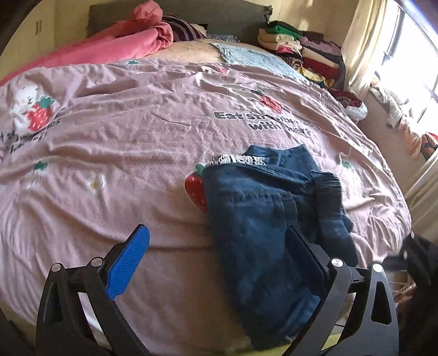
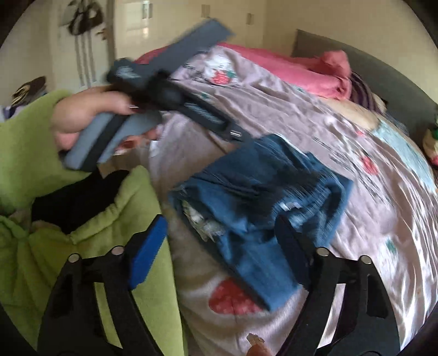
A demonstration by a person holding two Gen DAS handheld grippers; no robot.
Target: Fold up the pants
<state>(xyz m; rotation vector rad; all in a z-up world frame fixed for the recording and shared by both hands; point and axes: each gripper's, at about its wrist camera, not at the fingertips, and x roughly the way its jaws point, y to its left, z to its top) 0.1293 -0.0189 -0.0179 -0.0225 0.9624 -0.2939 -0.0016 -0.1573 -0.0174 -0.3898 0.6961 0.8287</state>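
From my remote feed: a wide bed (image 1: 137,142) fills the room, spread with a mauve strawberry-print cover (image 1: 115,191) lettered in black. A pink quilt (image 1: 128,41) lies bunched against the dark grey headboard (image 1: 232,16). Folded clothes (image 1: 309,52) are stacked at the far right corner beside cream curtains (image 1: 364,46). Hard daylight pours through the window (image 1: 416,63). Pale walls and a door (image 2: 142,19) stand beyond the bed.

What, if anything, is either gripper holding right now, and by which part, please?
Nothing is held. The left gripper and the right gripper are both open, and the folded jeans lie loose on the bedspread.
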